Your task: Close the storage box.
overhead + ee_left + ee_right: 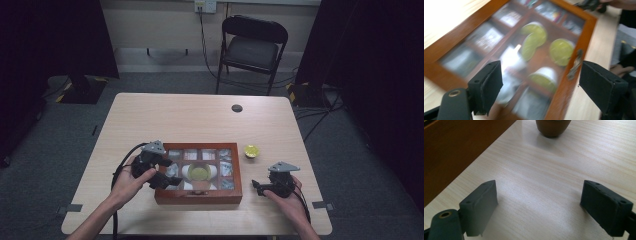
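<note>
**Wooden box with a glass lid: heavy, rigid, breakable on top**

The left tongs [167,181] hang over the near left corner of the box [198,196], their jaws spread wide with nothing between them; the left gripper view looks straight down through the gap onto the lid. The right tongs [256,186] sit low over bare table [200,117] just to the right of the box, jaws likewise wide apart and empty, pointing along the wood-grain top toward the small cup [251,151].

The box lies on the near middle of the table, lid closed. It has a thick reddish-brown wooden frame around a glass pane [506,57], and under the glass are compartments holding packets and a few round yellow-green pieces [561,51]. A small metal clasp [575,63] sits at the middle of the near edge.

I judge the box stiff and fairly heavy for one pair of tongs, and the polished wood looks slippery. The glass is the fragile part and no place to press. The frame is the safe hold: a side rail to steady it, and the near rail by the clasp to lift the lid. The contents look loose, so tilting would likely shift them.

The cup stands apart, just beyond the far right corner of the box.
</note>
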### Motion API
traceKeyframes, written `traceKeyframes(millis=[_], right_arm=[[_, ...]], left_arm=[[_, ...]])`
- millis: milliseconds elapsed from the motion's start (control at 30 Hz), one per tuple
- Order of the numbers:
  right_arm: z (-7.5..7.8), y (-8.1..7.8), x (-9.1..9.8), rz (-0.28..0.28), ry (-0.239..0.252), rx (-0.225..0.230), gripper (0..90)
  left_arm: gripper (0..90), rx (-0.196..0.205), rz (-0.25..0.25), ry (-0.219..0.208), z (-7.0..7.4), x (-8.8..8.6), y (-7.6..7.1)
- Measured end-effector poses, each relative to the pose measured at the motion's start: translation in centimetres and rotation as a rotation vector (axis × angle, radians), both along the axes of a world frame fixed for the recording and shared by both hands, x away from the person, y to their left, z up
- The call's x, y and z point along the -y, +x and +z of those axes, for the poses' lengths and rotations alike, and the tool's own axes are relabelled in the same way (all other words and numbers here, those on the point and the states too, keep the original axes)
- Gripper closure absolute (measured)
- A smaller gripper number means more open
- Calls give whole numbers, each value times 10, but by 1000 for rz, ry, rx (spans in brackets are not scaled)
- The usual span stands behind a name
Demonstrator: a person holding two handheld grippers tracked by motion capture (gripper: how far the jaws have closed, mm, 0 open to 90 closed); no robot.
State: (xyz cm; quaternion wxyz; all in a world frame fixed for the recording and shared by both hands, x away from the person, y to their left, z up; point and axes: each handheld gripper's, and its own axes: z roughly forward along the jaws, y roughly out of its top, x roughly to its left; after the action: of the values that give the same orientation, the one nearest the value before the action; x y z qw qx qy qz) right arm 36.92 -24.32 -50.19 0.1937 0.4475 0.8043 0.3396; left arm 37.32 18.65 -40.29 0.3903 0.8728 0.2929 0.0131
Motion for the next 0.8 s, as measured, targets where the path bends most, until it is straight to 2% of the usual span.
traceKeyframes(millis=[100,267,400,433,500,633,733,767,800], right_arm=[[0,0,0,0,0,0,131],[0,0,2,-24,-2,0,131],[0,0,3,-44,-3,1,131],[0,0,3,-44,-3,1,131],[0,0,3,-48,-3,0,131],[0,0,4,-57,-3,1,131],[0,-1,4,-66,-3,0,131],[0,-1,4,-70,-3,-1,131],[0,-1,4,-72,-3,0,131]], left_arm=[[196,-11,58,15,-5,-14,1],[199,3,142,50,-18,-40,0],[197,-10,225,125,-34,-64,2],[197,-10,225,125,-34,-64,2],[197,-10,288,164,-47,-78,4],[203,-2,337,285,-72,-91,7],[222,-27,369,286,-84,-98,9],[170,-20,379,281,-85,-99,9],[154,-14,393,265,-87,-101,8]])
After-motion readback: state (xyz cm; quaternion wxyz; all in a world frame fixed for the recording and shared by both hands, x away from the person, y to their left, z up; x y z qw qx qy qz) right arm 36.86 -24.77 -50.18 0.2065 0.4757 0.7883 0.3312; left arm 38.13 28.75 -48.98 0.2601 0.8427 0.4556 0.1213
